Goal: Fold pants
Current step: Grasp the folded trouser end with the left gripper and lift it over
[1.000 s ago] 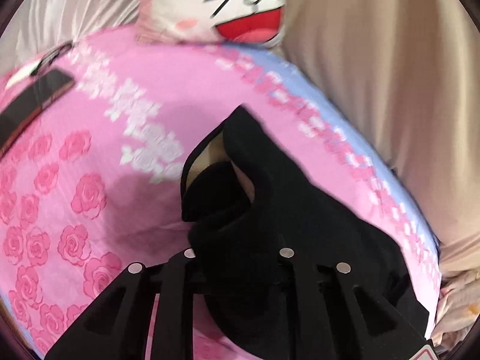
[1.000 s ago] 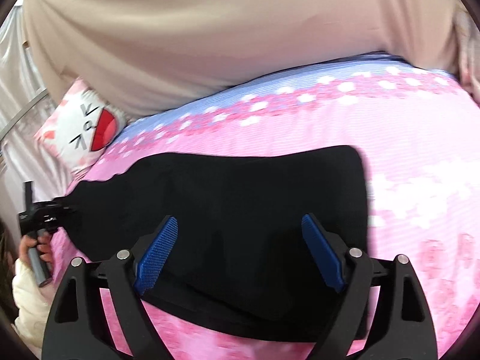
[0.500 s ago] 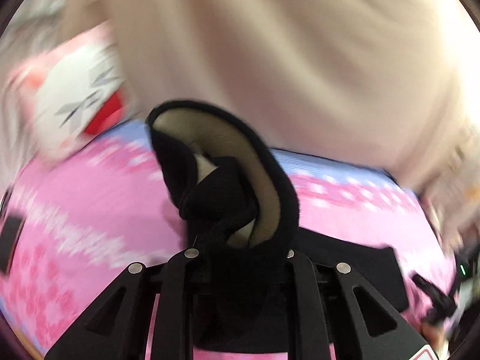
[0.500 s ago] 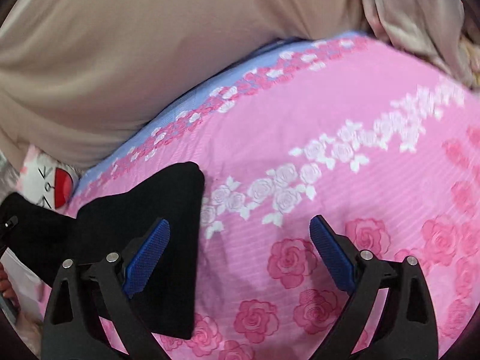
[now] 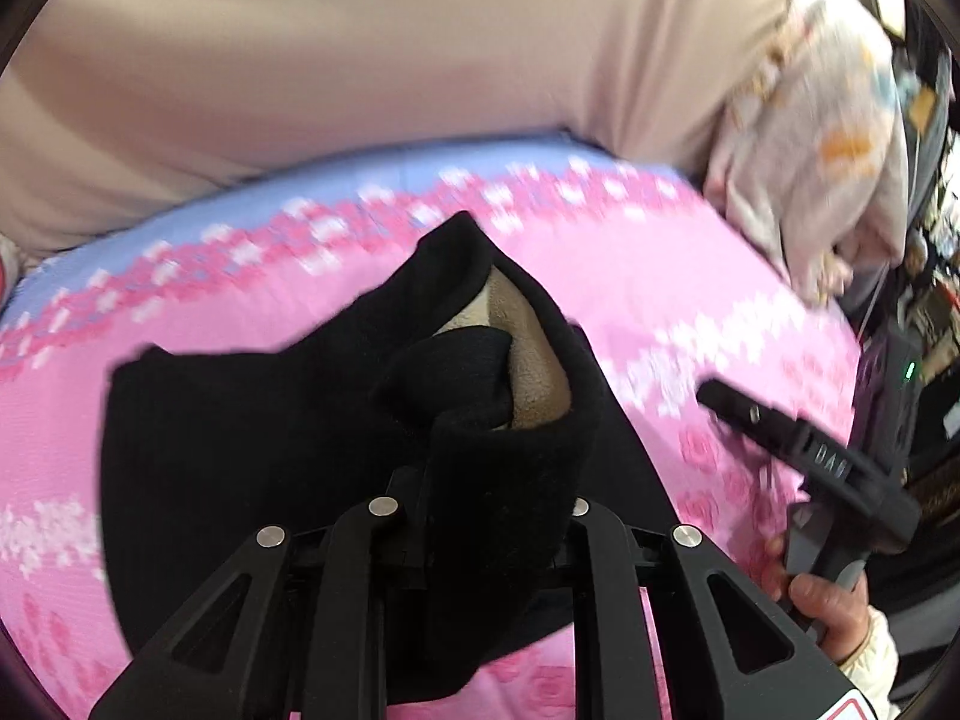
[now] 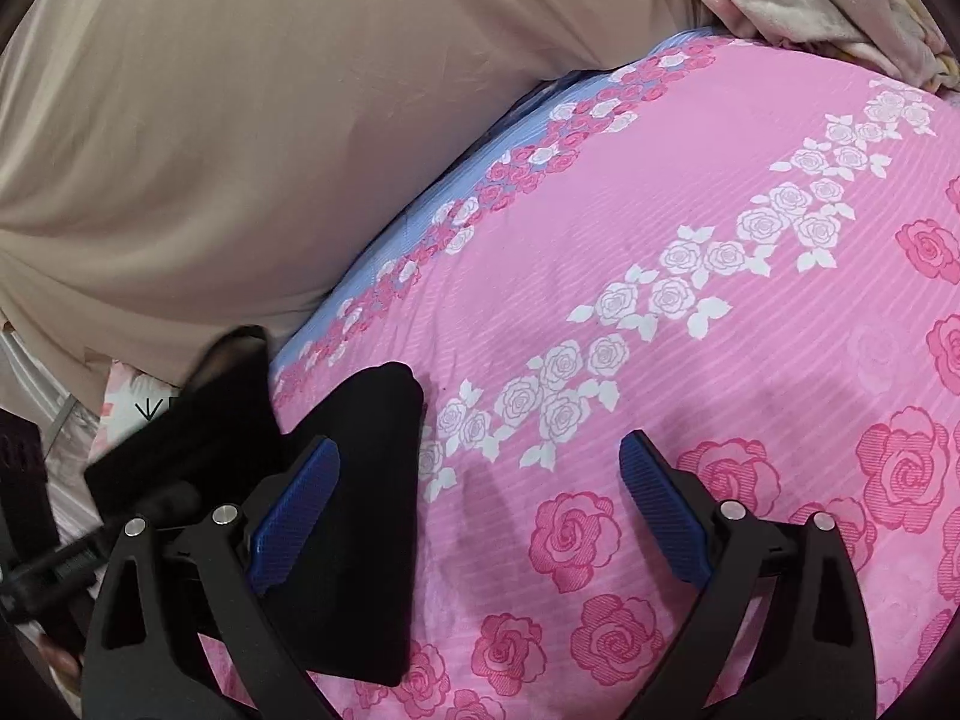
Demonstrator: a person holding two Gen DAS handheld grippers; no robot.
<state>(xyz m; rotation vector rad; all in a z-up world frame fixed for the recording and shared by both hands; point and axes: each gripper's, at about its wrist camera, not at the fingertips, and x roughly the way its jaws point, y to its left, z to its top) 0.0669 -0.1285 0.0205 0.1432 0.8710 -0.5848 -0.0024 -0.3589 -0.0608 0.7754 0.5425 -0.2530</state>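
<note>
Left wrist view: closest in, the left tongs (image 5: 480, 516) are pressed together on a bunched fold of the black pants (image 5: 252, 432), lifting it so the beige lining shows. Beyond that fold, the rest of the pants lies flat on the pink rose bedspread (image 5: 690, 276). Right of the pants, the right tongs (image 6: 477, 480) have just been opening and stand spread over the bedspread, nothing between them. Beige fabric (image 6: 252, 120) rises behind the pants.
</note>
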